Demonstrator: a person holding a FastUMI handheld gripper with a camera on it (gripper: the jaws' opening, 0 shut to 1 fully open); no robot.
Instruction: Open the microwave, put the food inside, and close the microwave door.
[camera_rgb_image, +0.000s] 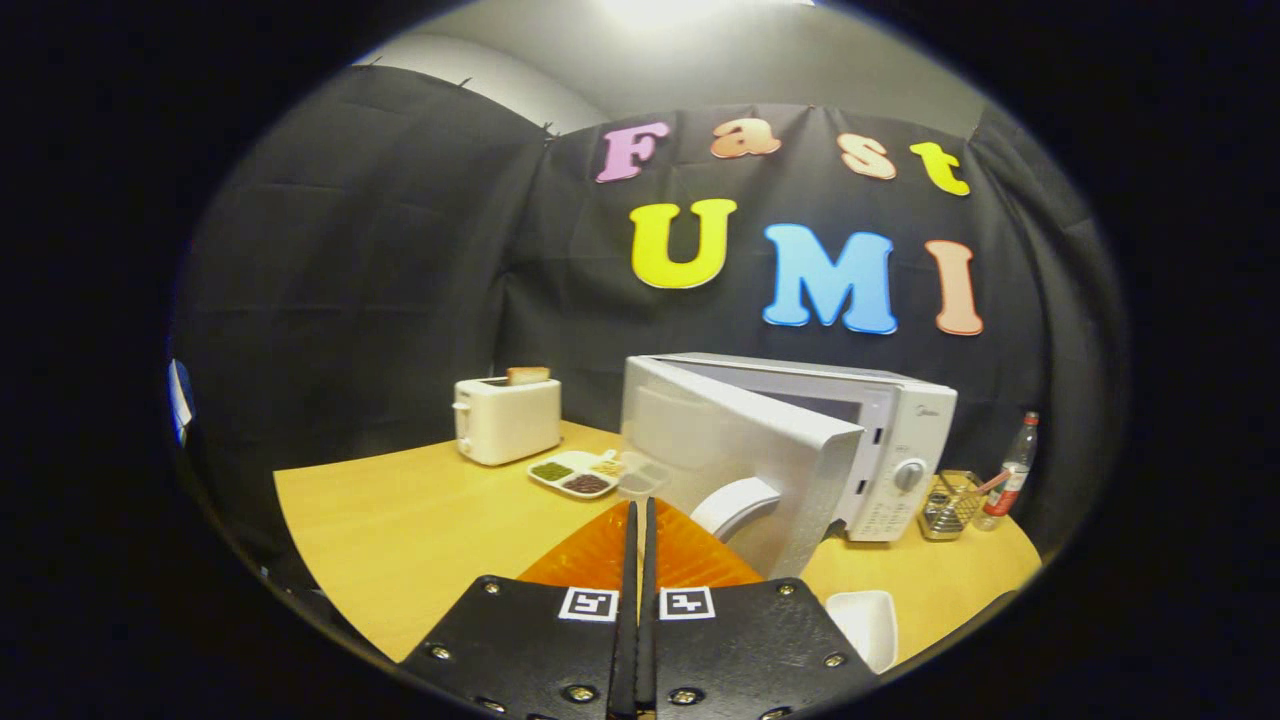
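White microwave (800, 440), door ajar, just beyond the closed tongs (640, 520).

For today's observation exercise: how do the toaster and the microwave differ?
The toaster is smaller; the microwave is larger. The toaster holds bread in its top slot; the microwave stands with its door swung open. The toaster sits farther from the shut gripper. Both are white and rest on the table.

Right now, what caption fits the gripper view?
Shut fingers over an orange mat, facing the half-open microwave.
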